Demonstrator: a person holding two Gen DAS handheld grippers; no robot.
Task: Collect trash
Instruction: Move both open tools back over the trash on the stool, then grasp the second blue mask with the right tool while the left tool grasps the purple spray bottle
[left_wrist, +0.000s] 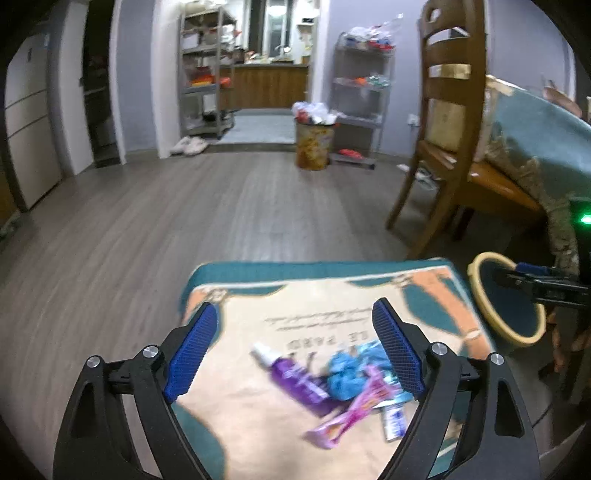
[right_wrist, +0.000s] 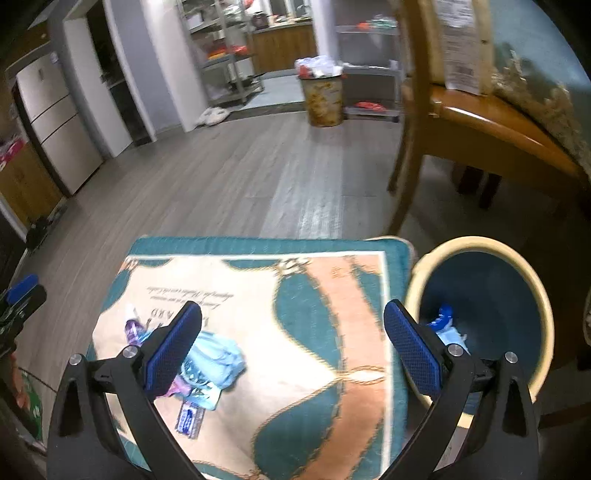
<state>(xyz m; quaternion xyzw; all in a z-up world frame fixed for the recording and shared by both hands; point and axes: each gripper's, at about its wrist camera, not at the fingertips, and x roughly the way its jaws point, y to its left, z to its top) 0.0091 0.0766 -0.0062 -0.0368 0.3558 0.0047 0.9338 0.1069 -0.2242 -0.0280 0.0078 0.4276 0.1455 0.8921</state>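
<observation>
A pile of trash lies on a patterned mat (left_wrist: 332, 302): a purple bottle (left_wrist: 295, 380), a crumpled blue wrapper (left_wrist: 347, 373), a pink plastic piece (left_wrist: 351, 410) and a small sachet (left_wrist: 393, 421). My left gripper (left_wrist: 295, 354) is open and empty just above the pile. In the right wrist view the blue wrapper (right_wrist: 218, 354) and sachet (right_wrist: 190, 415) lie by the left finger. My right gripper (right_wrist: 291, 350) is open and empty over the mat (right_wrist: 314, 332). A round bin (right_wrist: 532, 280) with a cream rim stands right of the mat and holds blue trash (right_wrist: 443, 317).
A wooden chair (left_wrist: 443, 122) and a cloth-covered table (left_wrist: 535, 125) stand to the right. A full waste basket (left_wrist: 312, 144) and metal shelves (left_wrist: 358, 92) stand at the far wall. Wood floor (left_wrist: 184, 206) stretches ahead. The bin also shows in the left wrist view (left_wrist: 480, 266).
</observation>
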